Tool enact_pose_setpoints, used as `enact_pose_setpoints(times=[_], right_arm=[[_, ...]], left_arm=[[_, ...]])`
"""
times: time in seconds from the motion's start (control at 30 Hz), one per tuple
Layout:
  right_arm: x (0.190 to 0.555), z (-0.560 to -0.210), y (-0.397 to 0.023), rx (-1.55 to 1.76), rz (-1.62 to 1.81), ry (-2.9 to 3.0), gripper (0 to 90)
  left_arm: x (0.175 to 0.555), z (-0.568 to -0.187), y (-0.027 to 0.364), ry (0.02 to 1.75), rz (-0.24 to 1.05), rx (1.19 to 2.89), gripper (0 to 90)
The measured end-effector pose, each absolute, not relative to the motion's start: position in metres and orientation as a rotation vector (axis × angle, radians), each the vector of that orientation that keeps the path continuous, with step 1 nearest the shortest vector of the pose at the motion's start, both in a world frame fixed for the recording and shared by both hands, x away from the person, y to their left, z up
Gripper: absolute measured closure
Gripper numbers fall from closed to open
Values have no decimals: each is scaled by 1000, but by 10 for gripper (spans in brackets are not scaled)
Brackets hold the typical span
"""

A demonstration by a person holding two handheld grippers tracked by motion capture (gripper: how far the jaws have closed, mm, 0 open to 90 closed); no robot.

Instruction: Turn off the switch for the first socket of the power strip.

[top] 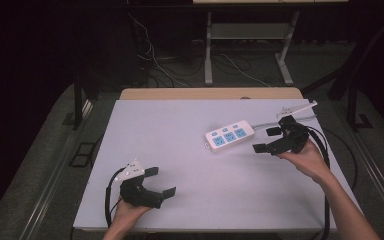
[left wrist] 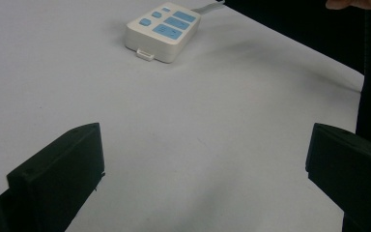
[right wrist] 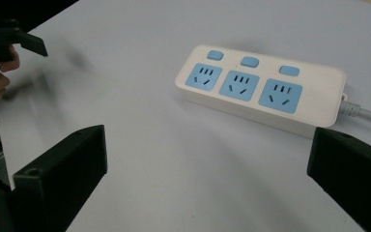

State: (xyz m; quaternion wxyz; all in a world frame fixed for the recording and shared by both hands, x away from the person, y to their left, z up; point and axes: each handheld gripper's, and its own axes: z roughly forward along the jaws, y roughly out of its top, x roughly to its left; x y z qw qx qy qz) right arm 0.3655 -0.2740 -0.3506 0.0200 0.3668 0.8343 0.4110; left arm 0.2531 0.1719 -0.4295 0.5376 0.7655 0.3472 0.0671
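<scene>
1. The power strip [top: 230, 135] lies flat on the white table [top: 180, 150], toward 2 o'clock from the table's centre; it is white with three blue sockets and three blue switches, and its grey cord [top: 272, 122] leaves at the far right end.
2. The right gripper [top: 269, 139] is just beside the strip, at its 3 o'clock side; its jaws stand wide apart and hold nothing; in the right gripper view the strip [right wrist: 261, 89] sits between and beyond the two jaws.
3. The left gripper [top: 161, 182] rests at 7 o'clock near the front edge, well apart from the strip; its jaws are also spread and empty; from the left gripper view the strip [left wrist: 163, 32] looks far.
4. What may go wrong, in my opinion: the strip is wide and smooth, so a grasp across its end could slip or turn it; the cord may drag and pull it crooked; a jaw tip could also press a switch by accident.
</scene>
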Motion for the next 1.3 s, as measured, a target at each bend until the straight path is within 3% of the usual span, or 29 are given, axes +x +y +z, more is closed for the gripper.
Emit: enact_pose_setpoints(times=[1.3], right_arm=[[440,-333,-244,1324,1191,2470,3]], left_arm=[[253,-430,171,820,158,1834,0]])
